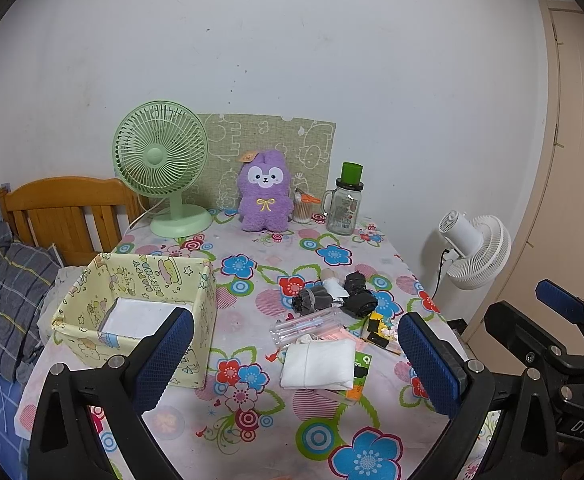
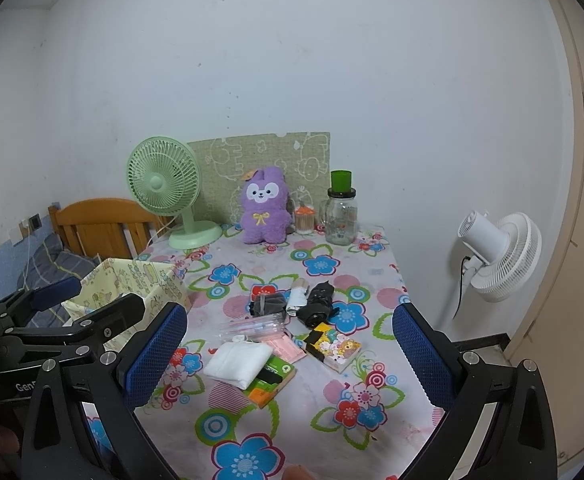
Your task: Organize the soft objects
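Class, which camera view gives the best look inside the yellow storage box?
The left wrist view. There the yellow storage box opens toward the camera, showing its white floor and printed inner walls. In the right wrist view the box sits mostly behind the left gripper, so its inside is barely visible.

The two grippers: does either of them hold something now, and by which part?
Nothing is held. The left gripper and the right gripper both stand open above the table, with nothing between their fingers.
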A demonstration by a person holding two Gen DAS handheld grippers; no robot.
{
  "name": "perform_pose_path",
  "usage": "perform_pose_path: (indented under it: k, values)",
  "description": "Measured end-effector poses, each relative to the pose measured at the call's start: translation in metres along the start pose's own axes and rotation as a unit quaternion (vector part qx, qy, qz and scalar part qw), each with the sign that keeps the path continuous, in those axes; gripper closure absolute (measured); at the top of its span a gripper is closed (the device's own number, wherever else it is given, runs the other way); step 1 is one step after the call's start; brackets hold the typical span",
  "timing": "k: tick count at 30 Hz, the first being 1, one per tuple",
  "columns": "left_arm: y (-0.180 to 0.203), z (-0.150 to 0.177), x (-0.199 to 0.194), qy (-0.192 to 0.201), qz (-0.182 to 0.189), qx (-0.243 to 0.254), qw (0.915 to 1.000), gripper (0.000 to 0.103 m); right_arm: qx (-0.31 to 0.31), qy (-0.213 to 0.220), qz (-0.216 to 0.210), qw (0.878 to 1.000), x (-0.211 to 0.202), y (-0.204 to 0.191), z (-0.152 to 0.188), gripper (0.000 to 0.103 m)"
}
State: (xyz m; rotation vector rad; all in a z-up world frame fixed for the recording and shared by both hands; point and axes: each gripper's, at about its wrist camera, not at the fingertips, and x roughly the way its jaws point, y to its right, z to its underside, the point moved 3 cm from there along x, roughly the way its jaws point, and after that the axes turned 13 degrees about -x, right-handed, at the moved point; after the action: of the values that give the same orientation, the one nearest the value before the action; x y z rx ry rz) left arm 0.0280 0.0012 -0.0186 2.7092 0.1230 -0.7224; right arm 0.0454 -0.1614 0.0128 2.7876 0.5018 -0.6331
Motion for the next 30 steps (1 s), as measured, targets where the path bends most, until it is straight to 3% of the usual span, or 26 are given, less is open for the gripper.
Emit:
perform_pose_path:
  k: [30]
  values:
    - [0.002, 0.005, 0.017, -0.021, -0.001, 0.001, 0.9998, 0.000, 0.002, -0.014, -0.006, 1.000, 0.014, 0.007, 0.008, 0.000]
